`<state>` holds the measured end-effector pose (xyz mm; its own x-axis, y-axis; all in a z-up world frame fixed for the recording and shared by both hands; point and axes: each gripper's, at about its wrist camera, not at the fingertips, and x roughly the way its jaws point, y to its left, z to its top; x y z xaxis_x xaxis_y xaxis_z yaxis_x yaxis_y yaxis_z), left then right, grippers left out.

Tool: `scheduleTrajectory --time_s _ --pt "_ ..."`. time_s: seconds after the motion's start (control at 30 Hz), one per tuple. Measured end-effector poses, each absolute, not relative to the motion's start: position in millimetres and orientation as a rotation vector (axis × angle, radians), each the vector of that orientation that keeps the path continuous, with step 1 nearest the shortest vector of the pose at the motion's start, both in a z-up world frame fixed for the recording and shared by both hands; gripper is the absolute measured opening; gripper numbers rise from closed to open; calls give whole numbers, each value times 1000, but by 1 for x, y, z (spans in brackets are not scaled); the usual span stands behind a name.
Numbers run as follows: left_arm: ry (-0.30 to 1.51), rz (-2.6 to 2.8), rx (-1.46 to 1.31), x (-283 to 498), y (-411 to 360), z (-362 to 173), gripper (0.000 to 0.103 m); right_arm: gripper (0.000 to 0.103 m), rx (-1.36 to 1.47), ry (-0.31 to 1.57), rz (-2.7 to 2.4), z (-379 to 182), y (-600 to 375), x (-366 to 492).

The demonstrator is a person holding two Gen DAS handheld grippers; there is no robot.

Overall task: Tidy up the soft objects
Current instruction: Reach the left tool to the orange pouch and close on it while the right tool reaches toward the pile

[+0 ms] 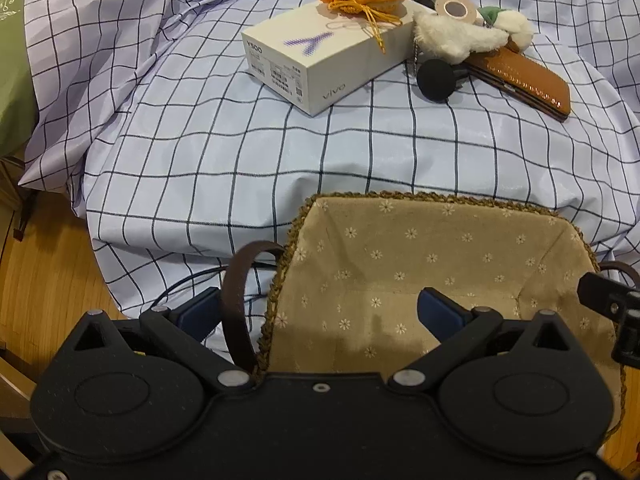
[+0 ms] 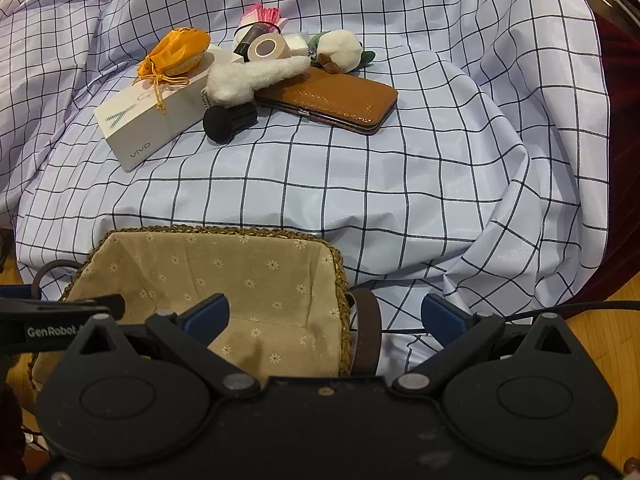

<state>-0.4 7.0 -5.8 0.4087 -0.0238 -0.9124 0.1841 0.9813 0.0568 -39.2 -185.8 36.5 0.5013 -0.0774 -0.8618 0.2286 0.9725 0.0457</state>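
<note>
While both grippers, left point(image 1: 318, 312) and right point(image 2: 326, 314), hang open near the basket point(image 2: 336, 264), the far orange pouch point(image 2: 176, 54) suits a gentle mid-body pinch.

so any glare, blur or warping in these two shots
Left wrist: fisheye bends the checked cloth lines; the wallet shows small glints; focus is fairly sharp. Right wrist: same bending, dark corners, soft sheen on the cloth at right; the basket lining is evenly lit.
</note>
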Motion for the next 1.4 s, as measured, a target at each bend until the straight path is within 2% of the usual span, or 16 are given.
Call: scheduleTrajectory --time_s 0.23,0.73,0.97,1.4 --pt "1061 -140 141 10 12 11 100 103 141 995 -191 43 -192 -33" --pt "824 -149 106 64 9 62 100 103 105 756 -205 84 -216 15" --pt "775 -185 86 100 0 66 100 102 104 670 -185 88 -218 47" --pt "764 -248 115 174 -30 51 100 102 123 632 -104 68 -213 105"
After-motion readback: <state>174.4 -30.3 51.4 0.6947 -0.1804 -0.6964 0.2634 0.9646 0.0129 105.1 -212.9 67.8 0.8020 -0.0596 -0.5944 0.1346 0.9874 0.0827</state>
